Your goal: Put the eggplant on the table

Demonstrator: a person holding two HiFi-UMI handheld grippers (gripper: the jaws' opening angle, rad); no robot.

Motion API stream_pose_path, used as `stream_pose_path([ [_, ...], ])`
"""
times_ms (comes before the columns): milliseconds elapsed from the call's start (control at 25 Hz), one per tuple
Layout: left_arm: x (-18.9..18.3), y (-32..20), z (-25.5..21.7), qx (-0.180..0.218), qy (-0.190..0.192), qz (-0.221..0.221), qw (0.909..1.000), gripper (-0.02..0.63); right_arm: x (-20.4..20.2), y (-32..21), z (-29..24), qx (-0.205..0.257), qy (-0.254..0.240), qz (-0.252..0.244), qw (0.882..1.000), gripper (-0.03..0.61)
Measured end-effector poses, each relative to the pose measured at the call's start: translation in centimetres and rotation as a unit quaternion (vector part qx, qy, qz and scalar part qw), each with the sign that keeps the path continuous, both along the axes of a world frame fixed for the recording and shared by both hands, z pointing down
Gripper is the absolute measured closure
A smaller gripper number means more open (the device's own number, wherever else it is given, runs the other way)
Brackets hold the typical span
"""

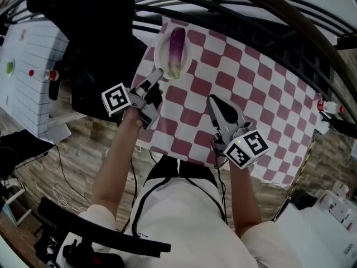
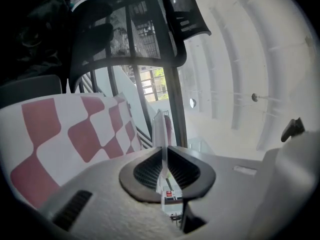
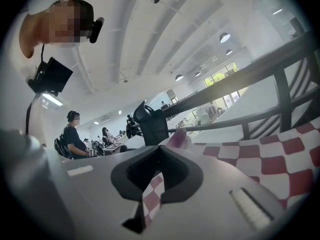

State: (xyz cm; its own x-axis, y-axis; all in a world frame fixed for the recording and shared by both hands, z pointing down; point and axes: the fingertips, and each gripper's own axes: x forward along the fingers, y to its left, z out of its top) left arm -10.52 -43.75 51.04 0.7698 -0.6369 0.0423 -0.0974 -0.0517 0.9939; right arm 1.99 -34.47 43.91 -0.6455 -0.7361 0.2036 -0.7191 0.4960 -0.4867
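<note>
Eggplant (image 1: 177,50) lay on a small white plate (image 1: 161,53) at the far left corner of the table (image 1: 262,94). The table was covered in a red-and-white checked cloth, and a black mesh office chair (image 2: 125,34) stood close beside it. The eggplant's long axis ran away from the person, tilted a little, with the dark purple end farthest off and the paler end nearest them. From where I stood I could not tell whether the plate sat flat on the cloth or hung just above it.

The left gripper (image 1: 158,75) was the nearer one. It reached in from the near left and pinched the plate's near rim, just beside the pale end. Its own view showed the thin white edge caught between the pads, so it held the plate, not the vegetable.

The right gripper (image 1: 214,101) hung over the cloth, well to the right and closer to the person. Its jaws were pressed together to a thin slit with nothing in them. Its nose pointed toward the plate, so the purple tip showed just above the jaws in its own view.

To my eye the eggplant was not yet on the table itself. The left could tip the plate so it slid off lengthwise. Otherwise the right would have to spread its jaws, cross leftward and take it across its narrow width.
</note>
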Motion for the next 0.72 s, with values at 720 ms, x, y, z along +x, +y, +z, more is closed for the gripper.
stream_pose_path([
  [720, 2.2, -8.2, 7.7, 0.002, 0.022, 0.041, 0.9989, 0.577, 1.5, -6.1, 7.4, -0.04, 0.011, -0.05, 0.998, 0.571],
])
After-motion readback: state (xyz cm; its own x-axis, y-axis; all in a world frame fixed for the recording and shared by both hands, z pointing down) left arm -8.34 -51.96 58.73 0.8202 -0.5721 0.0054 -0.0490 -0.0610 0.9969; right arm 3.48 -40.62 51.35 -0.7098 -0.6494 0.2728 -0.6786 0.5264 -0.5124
